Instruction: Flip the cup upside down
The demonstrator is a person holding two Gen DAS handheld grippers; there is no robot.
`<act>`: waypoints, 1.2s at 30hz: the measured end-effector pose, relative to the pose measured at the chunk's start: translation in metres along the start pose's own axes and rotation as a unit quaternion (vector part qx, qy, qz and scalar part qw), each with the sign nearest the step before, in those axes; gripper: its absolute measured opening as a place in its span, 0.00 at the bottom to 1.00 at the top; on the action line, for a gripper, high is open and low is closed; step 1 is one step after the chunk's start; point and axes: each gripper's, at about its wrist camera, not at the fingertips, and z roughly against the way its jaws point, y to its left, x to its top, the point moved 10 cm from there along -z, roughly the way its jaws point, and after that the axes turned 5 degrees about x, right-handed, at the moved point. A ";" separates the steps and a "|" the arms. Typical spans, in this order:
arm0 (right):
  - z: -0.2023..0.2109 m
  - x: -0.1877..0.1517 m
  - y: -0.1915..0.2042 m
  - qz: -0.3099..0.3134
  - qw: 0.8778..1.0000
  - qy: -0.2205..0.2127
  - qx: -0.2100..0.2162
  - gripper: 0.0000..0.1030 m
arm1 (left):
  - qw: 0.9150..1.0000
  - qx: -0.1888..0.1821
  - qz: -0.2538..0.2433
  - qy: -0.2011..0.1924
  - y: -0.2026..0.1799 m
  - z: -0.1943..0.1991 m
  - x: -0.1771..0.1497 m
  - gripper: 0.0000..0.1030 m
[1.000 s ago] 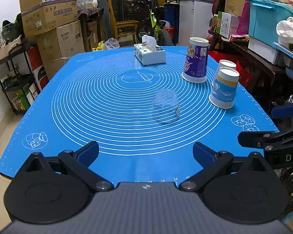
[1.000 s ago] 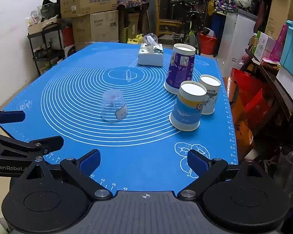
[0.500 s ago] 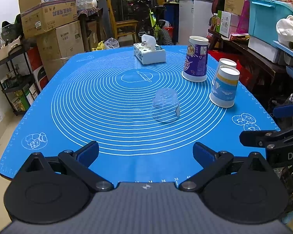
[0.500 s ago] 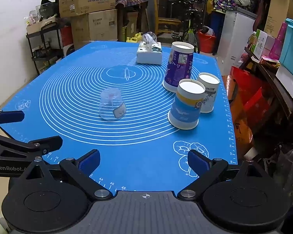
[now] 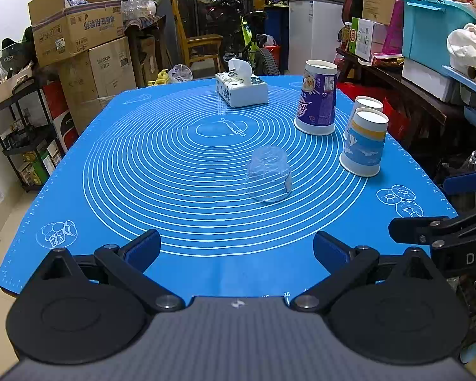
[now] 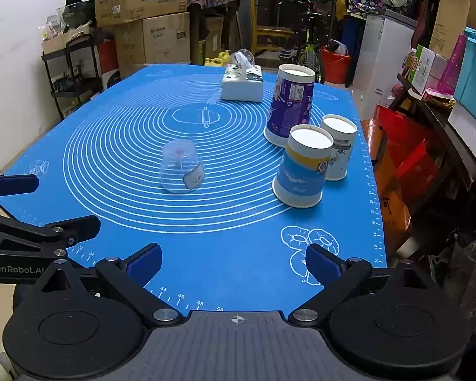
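A clear plastic cup (image 5: pixel 268 174) stands upside down near the middle of the blue mat (image 5: pixel 142 158); it also shows in the right wrist view (image 6: pixel 181 168) with a small label on its side. Three paper cups stand upside down at the right: a tall purple one (image 5: pixel 317 98), a blue and yellow one (image 5: pixel 365 143) and a white one (image 5: pixel 366 104) behind it. My left gripper (image 5: pixel 236 250) is open and empty at the mat's near edge. My right gripper (image 6: pixel 233 263) is open and empty, also at the near edge, to the right of the left one.
A tissue box (image 5: pixel 241 87) sits at the far side of the mat. Cardboard boxes (image 5: pixel 79 35) and a shelf stand at the left, a bicycle and a chair behind, storage bins (image 5: pixel 434 28) and a bench at the right.
Both grippers have shifted slightly; the cups look a little further off. Nothing on the mat has moved. Both grippers stay open.
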 end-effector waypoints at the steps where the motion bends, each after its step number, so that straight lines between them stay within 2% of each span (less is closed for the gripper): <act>1: 0.000 0.000 0.000 0.000 1.000 0.000 0.000 0.94 | 1.000 0.000 -0.001 0.000 0.000 0.000 0.000 0.98; 36: 0.000 -0.001 -0.002 -0.003 1.000 0.000 0.003 0.95 | 1.000 -0.002 -0.010 -0.005 -0.005 0.002 0.002 0.98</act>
